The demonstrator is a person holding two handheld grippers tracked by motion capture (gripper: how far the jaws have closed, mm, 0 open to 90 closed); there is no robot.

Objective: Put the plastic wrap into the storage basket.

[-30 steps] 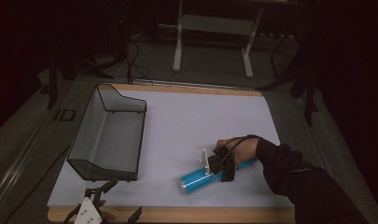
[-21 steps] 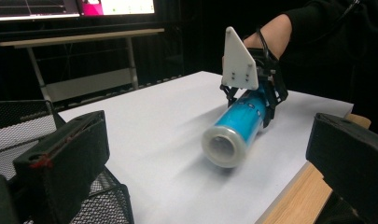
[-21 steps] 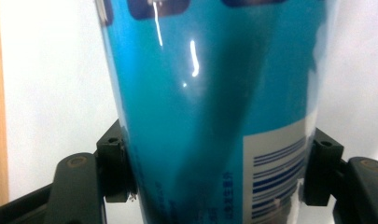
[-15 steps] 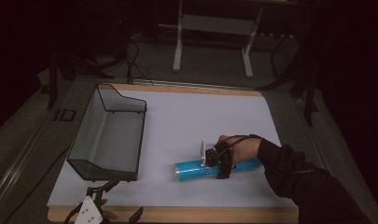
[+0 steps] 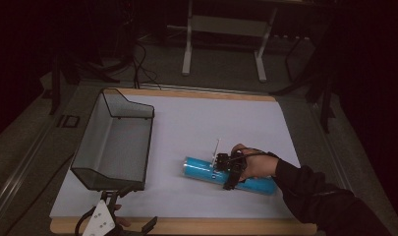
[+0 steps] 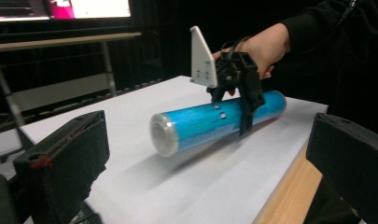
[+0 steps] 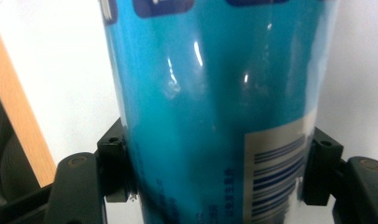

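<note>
1. Blue canister [image 5: 229, 175] lies on its side on the white-covered counter [image 5: 211, 123], well to the right of the wire basket [image 5: 115, 142], near the counter's front edge.
2. Right hand-held gripper [image 5: 230, 170] is clamped across the canister at about mid-length; in the right gripper view both pads [image 7: 113, 165] press on its sides, with the barcode panel facing the camera. A grip across the width near the middle likely keeps the long tube balanced for lifting.
3. Canister looks slightly raised or tilted in the left gripper view [image 6: 210, 122], with a shadow under it; cannot confirm it is clear of the counter.
4. Left hand-held gripper [image 5: 119, 216] waits at the counter's front edge, just below the basket's near end; its jaws stand wide apart with nothing between them, likely idle while the right does the carrying.
5. Basket sits empty with its long side parallel to the counter's left edge, open top up, a likely drop target for the canister.
</note>
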